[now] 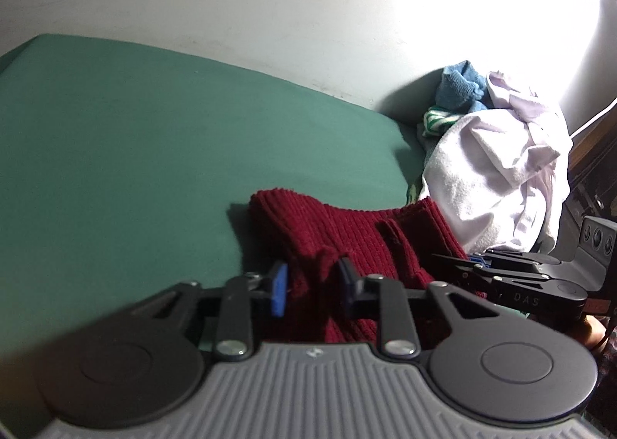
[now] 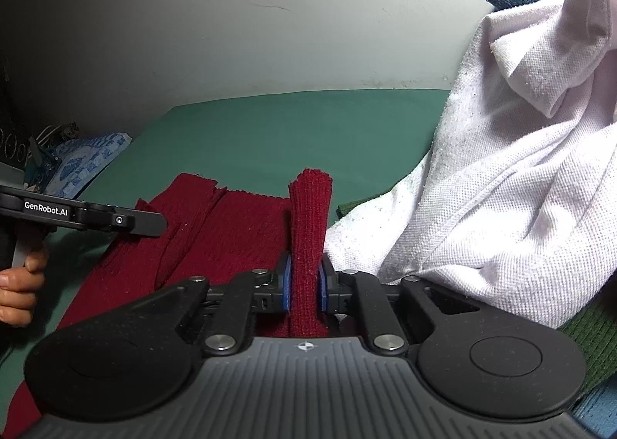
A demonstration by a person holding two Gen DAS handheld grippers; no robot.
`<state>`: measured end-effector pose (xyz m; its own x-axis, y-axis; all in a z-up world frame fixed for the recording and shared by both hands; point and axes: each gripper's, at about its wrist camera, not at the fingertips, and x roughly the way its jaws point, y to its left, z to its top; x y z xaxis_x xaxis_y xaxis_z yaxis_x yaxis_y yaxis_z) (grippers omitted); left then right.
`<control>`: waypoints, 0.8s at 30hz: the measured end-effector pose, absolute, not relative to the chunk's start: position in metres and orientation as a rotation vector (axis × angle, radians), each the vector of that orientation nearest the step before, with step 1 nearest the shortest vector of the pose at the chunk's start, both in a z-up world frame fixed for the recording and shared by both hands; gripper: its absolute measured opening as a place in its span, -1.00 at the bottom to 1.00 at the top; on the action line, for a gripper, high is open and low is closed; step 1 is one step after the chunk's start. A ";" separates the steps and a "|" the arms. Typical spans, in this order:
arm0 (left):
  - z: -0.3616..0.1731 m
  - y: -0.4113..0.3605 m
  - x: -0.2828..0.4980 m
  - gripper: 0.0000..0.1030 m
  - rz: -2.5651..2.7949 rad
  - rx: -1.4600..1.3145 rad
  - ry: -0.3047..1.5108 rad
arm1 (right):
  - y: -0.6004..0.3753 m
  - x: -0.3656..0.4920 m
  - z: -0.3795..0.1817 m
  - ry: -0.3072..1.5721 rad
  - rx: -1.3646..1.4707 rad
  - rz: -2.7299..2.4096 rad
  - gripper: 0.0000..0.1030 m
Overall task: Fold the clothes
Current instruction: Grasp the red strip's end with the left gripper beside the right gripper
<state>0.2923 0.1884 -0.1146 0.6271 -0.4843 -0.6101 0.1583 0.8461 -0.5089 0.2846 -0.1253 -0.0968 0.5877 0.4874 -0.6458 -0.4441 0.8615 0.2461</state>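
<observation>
With the red knit (image 2: 239,231) on the green sheet (image 1: 115,138), the right gripper (image 2: 304,285) pinches a raised fold while the left gripper (image 1: 312,285) stands open around another edge, so closing it seems next.

Dark red ribbed knit garment (image 1: 347,238) (image 2: 231,231), spread partly flat on green bed sheet (image 1: 135,150) (image 2: 289,130), with lengthwise creases and overlapping layers. One narrow fold of the knit raised upright, pinched between the blue pads (image 2: 286,285) of the right gripper (image 2: 304,285); top of this fold rounded and standing above the flat part. Another bunched ridge of the same knit lying between the parted blue pads (image 1: 279,288) of the left gripper (image 1: 312,286), contact with them not discernible. Far edge rumpled into a thick roll; right edge just beside the heaped white laundry (image 1: 501,169) (image 2: 501,169).
</observation>
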 end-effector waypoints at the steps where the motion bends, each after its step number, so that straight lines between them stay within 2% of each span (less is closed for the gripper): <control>1: -0.115 0.190 0.292 -0.49 -0.381 -0.446 0.814 | -0.126 0.285 -0.097 0.773 0.060 0.546 -0.76; 2: -0.115 0.191 0.291 -0.46 -0.380 -0.457 0.813 | -0.126 0.285 -0.097 0.776 0.061 0.550 -0.75; 4: -0.116 0.194 0.290 -0.16 -0.378 -0.479 0.810 | -0.127 0.286 -0.096 0.785 0.072 0.557 -0.69; 5: -0.116 0.195 0.290 -0.15 -0.377 -0.481 0.809 | -0.126 0.287 -0.096 0.789 0.079 0.562 -0.65; 6: -0.115 0.194 0.290 -0.11 -0.378 -0.476 0.811 | -0.126 0.288 -0.096 0.794 0.086 0.569 -0.53; 8: -0.115 0.194 0.292 0.10 -0.396 -0.500 0.817 | -0.122 0.289 -0.094 0.804 0.093 0.583 -0.35; 10: -0.115 0.197 0.292 0.40 -0.417 -0.535 0.819 | -0.118 0.289 -0.093 0.810 0.092 0.602 -0.04; 11: -0.115 0.198 0.292 0.40 -0.415 -0.536 0.818 | -0.116 0.289 -0.093 0.811 0.087 0.608 -0.01; 12: -0.115 0.197 0.292 0.29 -0.411 -0.528 0.817 | -0.114 0.288 -0.093 0.811 0.077 0.607 -0.02; 14: -0.115 0.196 0.293 -0.17 -0.403 -0.498 0.829 | -0.113 0.290 -0.093 0.818 0.069 0.588 -0.27; 15: -0.116 0.196 0.294 -0.65 -0.401 -0.489 0.834 | -0.116 0.293 -0.093 0.832 0.083 0.572 -0.71; 16: -0.116 0.196 0.294 -0.72 -0.400 -0.487 0.834 | -0.122 0.297 -0.093 0.850 0.112 0.562 -0.79; 18: -0.116 0.197 0.294 -0.78 -0.397 -0.481 0.836 | -0.131 0.303 -0.093 0.875 0.169 0.561 -0.82; 24: -0.103 0.171 0.288 -0.84 -0.356 -0.311 0.800 | -0.120 0.295 -0.090 0.856 0.055 0.546 -0.82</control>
<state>0.2876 0.1711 -0.1028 0.6431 -0.4229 -0.6384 0.1911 0.8959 -0.4011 0.2946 -0.1204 -0.0900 0.5270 0.4783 -0.7025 -0.4355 0.8618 0.2601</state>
